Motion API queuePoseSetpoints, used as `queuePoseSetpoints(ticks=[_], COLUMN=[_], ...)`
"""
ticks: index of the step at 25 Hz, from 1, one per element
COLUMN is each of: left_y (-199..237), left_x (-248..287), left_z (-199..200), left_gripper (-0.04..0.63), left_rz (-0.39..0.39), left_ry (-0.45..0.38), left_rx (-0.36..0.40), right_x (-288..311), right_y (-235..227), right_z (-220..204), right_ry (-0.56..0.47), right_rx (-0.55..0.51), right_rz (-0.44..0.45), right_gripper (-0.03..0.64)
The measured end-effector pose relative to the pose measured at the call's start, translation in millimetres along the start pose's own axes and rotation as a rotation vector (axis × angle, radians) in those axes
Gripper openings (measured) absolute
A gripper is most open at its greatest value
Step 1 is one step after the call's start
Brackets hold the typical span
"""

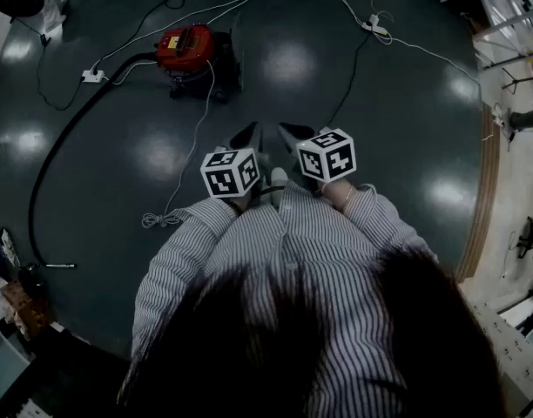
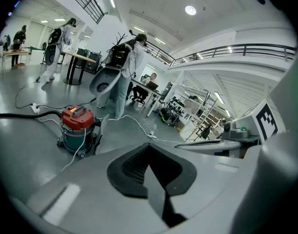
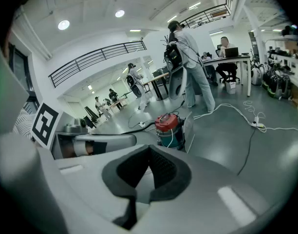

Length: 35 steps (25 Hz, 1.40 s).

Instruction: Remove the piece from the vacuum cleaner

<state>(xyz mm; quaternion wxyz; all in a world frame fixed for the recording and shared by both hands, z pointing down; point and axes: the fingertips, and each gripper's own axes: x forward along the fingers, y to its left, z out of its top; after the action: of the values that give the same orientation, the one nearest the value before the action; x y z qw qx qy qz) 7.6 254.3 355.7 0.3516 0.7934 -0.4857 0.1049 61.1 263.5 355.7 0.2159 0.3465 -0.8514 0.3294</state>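
Note:
The vacuum cleaner (image 1: 186, 49), a red-topped canister with a teal body, stands on the dark floor well ahead of me. It also shows in the left gripper view (image 2: 77, 126) and the right gripper view (image 3: 169, 126). Its black hose (image 1: 42, 181) curves left and back to a metal nozzle (image 1: 62, 266). A flat grey piece (image 3: 189, 129) stands against the canister's side. My left gripper (image 1: 252, 131) (image 2: 149, 146) and right gripper (image 1: 285, 130) (image 3: 149, 148) are held side by side at my chest, far short of the vacuum. Both are shut with nothing between their pads.
White cables cross the floor to a power strip (image 1: 93, 76) and another one (image 1: 375, 27). A coiled cable end (image 1: 161, 219) lies to my front left. Clutter (image 1: 14, 294) sits at the left, a wooden edge (image 1: 484, 190) at the right. People stand by tables (image 2: 122, 62) beyond.

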Motion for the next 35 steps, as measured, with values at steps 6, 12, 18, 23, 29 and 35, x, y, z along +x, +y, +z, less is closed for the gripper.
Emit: queuePoseSetpoints(ticks=[6, 12, 18, 23, 29, 35], left_y=[5, 7, 6, 1, -1, 41], left_x=[-6, -5, 2, 16, 28, 54], left_z=[-4, -4, -4, -7, -14, -7], left_gripper=[-0.005, -0.005, -0.005, -0.005, -0.005, -0.005], left_rz=[0.008, 0.009, 0.015, 0.019, 0.034, 0.08], left_ry=[0.003, 0.004, 0.01, 0.004, 0.012, 0.024], left_rx=[-0.019, -0.031, -0.071, -0.112, -0.107, -0.186], right_x=[3, 8, 4, 0, 4, 37], right_y=[7, 9, 0, -16, -37, -56], right_z=[-2, -3, 8, 7, -12, -2], right_ry=[0.011, 0.025, -0.036, -0.045, 0.002, 0.052], right_rx=[-0.009, -0.012, 0.075, 0.133, 0.212, 0.253], right_rz=[0.011, 0.027, 0.051, 0.082, 0.103, 0.122], right_gripper=[0.002, 0.002, 0.002, 0.003, 0.003, 0.003])
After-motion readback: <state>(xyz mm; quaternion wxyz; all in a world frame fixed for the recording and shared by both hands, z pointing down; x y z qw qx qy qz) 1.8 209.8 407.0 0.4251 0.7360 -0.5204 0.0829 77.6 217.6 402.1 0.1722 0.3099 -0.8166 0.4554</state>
